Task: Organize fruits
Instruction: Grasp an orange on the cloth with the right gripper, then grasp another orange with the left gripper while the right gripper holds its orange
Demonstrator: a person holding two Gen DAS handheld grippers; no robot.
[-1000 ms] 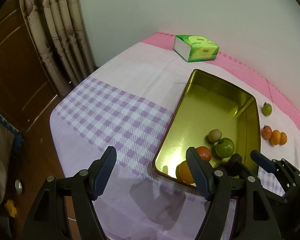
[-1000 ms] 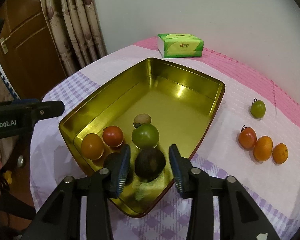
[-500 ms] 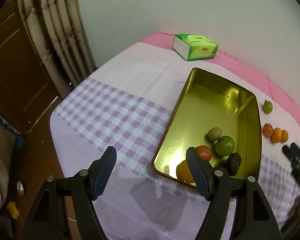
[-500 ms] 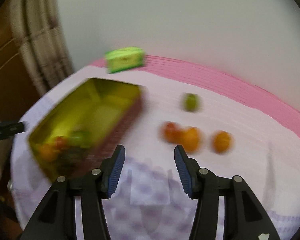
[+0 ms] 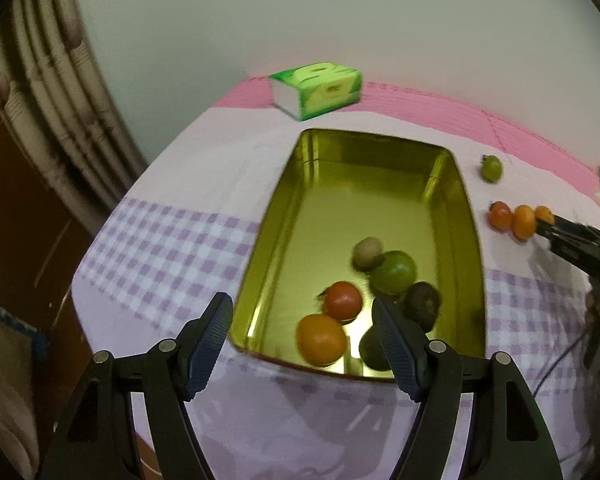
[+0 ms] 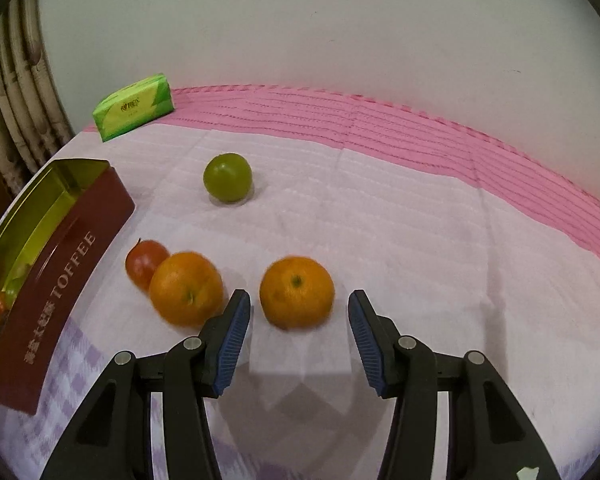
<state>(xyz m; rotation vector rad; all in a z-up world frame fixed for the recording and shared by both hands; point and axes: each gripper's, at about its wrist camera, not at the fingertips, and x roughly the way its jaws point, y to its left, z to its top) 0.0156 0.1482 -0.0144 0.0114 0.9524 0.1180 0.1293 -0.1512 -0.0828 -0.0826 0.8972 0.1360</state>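
Right gripper (image 6: 299,326) hangs over the bench (image 6: 400,232), jaws apart w/ nothing gripped — an orange (image 6: 297,297) lies on the cloth just ahead of the gap, clear of both pads; a 2nd orange (image 6: 186,289) sits just left of the left pad, touching a red tomato-like fruit (image 6: 145,263) behind it; a green fruit (image 6: 227,176) lies farther back, apart from the rest. The tin (image 6: 66,264) is at the left edge of this view, maroon side wall lettered "TOFFEE", gold inside; a green tissue pack (image 6: 134,107) sits near the wall on the pink stripe of the cloth.

Left gripper (image 5: 302,336) hovers above the near end of the tin, jaws wide, holding nothing. Inside the tin, near end: an orange-coloured fruit (image 5: 321,339), a red one (image 5: 343,300), a big green one (image 5: 394,272), a small tan one (image 5: 366,251) touching the green, a dark fruit (image 5: 422,305); one more dark shape (image 5: 374,350) sits partly behind the right pad — prob. another fruit, too blurred to say. Far half of the tin is bare gold. In the left view the right gripper's black arm reaches in from the right edge beside the three loose fruits on the cloth; a hand shows dimly at the same edge.
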